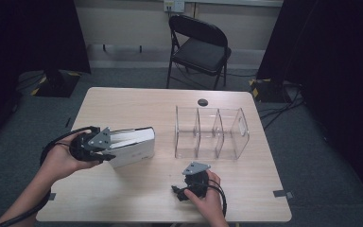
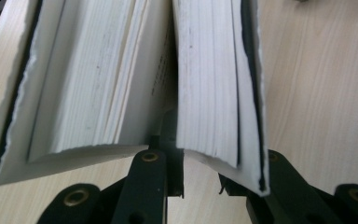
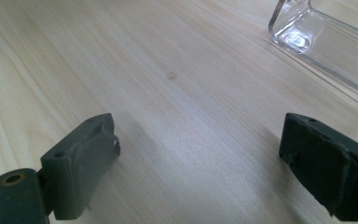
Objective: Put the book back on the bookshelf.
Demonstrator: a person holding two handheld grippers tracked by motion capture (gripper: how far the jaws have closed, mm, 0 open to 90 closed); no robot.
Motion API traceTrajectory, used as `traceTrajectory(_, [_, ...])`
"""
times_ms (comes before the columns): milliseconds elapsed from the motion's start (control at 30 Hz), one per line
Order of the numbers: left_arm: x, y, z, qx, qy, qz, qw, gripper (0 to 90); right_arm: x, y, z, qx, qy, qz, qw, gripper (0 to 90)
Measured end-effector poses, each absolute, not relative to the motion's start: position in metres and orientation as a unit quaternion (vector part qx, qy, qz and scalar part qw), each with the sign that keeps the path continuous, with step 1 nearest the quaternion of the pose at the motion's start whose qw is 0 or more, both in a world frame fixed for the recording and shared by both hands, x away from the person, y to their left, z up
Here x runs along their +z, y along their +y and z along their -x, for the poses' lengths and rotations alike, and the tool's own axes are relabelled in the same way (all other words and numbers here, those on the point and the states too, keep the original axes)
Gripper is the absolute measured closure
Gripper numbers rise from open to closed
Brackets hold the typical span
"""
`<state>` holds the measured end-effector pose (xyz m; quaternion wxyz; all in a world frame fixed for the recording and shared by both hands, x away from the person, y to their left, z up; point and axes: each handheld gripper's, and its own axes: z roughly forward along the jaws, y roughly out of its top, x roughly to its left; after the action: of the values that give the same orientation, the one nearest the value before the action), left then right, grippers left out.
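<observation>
Clamping a wad of pages near the back cover, the left hand-held gripper (image 2: 200, 186) grips the book (image 1: 132, 145), which lies on the surface (image 1: 137, 198) just left of the clear divider rack (image 1: 211, 132), presumably to lift it toward a slot. The right hand-held gripper (image 3: 200, 158) rests low on the wood with jaws spread wide and empty, perhaps waiting to steady the rack.

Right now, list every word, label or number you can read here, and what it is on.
None can be read.
Book: a line of small print on an inner page, too blurred to read.
Book cover: faint marks, too small to read.
Clear organizer: no text.
Wall outlet: no legible marking.
</observation>
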<state>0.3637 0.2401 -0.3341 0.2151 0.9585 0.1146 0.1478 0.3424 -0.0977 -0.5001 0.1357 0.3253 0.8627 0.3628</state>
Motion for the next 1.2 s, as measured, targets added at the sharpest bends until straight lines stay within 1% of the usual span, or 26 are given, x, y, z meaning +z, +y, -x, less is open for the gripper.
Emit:
traceTrajectory(167, [-0.333, 0.244, -0.359, 0.136, 0.113, -0.96, 0.217, 74.3, -0.501, -0.097, -0.342, 0.367, 0.858, -0.331, 0.141, 9.6])
traceTrajectory(333, [-0.332, 0.248, -0.355, 0.13, 0.125, -0.96, 0.216, 74.3, -0.501, -0.096, -0.342, 0.368, 0.857, -0.332, 0.143, 9.5])
traceTrajectory(467, [-0.33, 0.249, -0.359, 0.126, 0.124, -0.962, 0.207, 74.2, -0.501, -0.095, -0.342, 0.368, 0.856, -0.332, 0.143, 9.5])
traceTrajectory(567, [-0.33, 0.25, -0.36, 0.123, 0.133, -0.96, 0.213, 74.2, -0.501, -0.095, -0.343, 0.368, 0.855, -0.335, 0.144, 9.5])
traceTrajectory(800, [-0.328, 0.25, -0.366, 0.119, 0.15, -0.96, 0.202, 73.8, -0.501, -0.094, -0.344, 0.366, 0.856, -0.336, 0.144, 9.5])
traceTrajectory(1033, [-0.327, 0.251, -0.369, 0.109, 0.145, -0.962, 0.205, 74.2, -0.501, -0.093, -0.345, 0.367, 0.855, -0.336, 0.144, 9.5])
traceTrajectory(1200, [-0.328, 0.25, -0.366, 0.113, 0.147, -0.961, 0.203, 74.2, -0.501, -0.093, -0.345, 0.366, 0.856, -0.335, 0.143, 9.5])
